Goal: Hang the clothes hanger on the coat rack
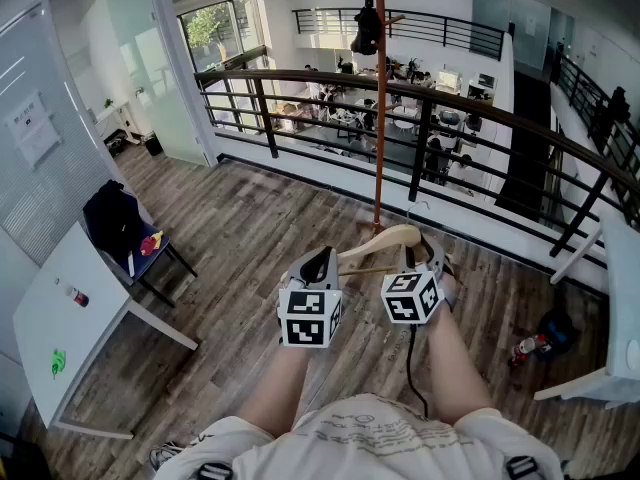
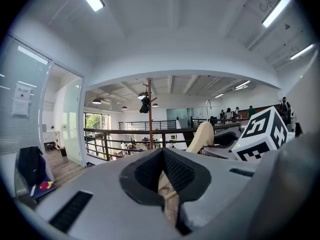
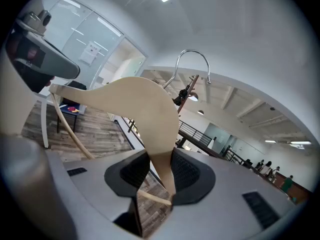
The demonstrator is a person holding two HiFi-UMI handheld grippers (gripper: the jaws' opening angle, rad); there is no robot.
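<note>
I hold a pale wooden clothes hanger (image 1: 385,238) level in front of me, between both grippers. My left gripper (image 1: 320,263) is shut on one end of it; in the left gripper view a sliver of wood (image 2: 164,186) sits between the dark pads. My right gripper (image 1: 425,253) is shut on the other shoulder (image 3: 145,104), with the metal hook (image 3: 192,59) curving up above it. The coat rack (image 1: 379,118), a thin reddish pole with a black item (image 1: 367,28) at its top, stands ahead by the railing, apart from the hanger.
A dark railing (image 1: 420,98) runs across behind the rack, with an open lower floor beyond. A blue chair with a black bag (image 1: 125,233) and a white table (image 1: 70,318) stand at left. White furniture (image 1: 610,298) and a red bottle (image 1: 525,348) are at right.
</note>
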